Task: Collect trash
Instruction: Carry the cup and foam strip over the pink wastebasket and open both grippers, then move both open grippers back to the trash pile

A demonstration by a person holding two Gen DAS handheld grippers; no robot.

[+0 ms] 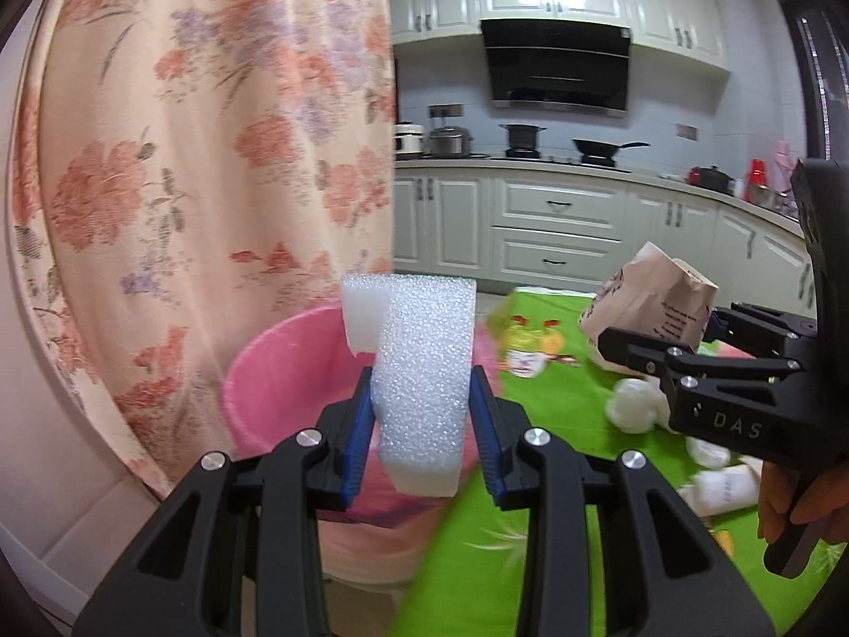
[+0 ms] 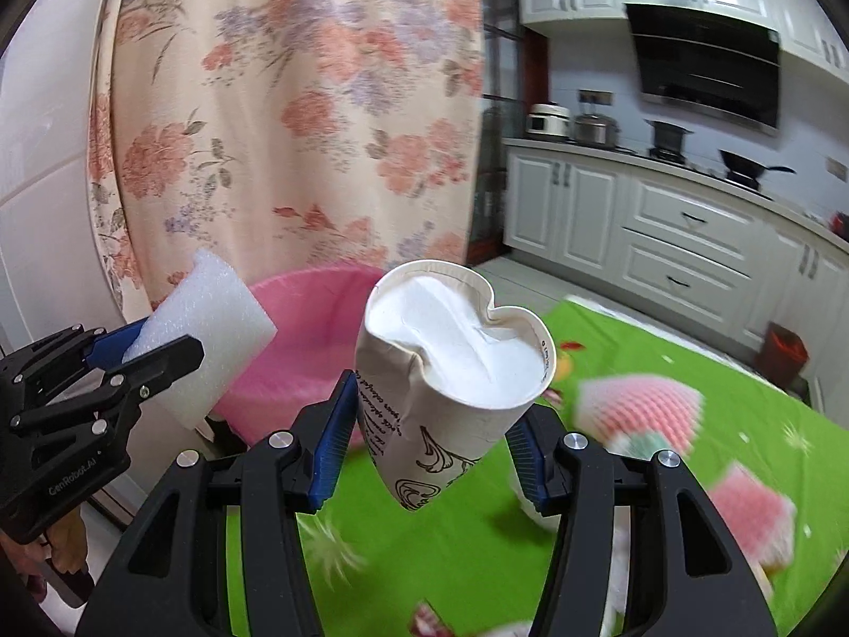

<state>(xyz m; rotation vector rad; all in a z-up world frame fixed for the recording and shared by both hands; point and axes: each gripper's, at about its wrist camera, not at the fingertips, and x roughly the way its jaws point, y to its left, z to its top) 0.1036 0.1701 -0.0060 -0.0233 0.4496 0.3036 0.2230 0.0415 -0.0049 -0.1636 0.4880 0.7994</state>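
My left gripper point(image 1: 422, 414) is shut on a white foam block point(image 1: 424, 371) and holds it above the near rim of a pink bin point(image 1: 276, 371). My right gripper point(image 2: 430, 424) is shut on a crushed white paper cup point(image 2: 451, 366) with black print, held over the green tablecloth point(image 2: 477, 557) just right of the pink bin point(image 2: 313, 329). The left gripper with the foam block point(image 2: 207, 329) shows at the left of the right wrist view. The right gripper with the cup point(image 1: 647, 302) shows at the right of the left wrist view.
A crumpled white tissue ball point(image 1: 634, 406) and other white scraps point(image 1: 721, 485) lie on the green cloth point(image 1: 557, 424). A floral curtain point(image 1: 212, 159) hangs behind the bin. Kitchen cabinets point(image 1: 557, 223) and a small red bin point(image 2: 788, 345) stand beyond.
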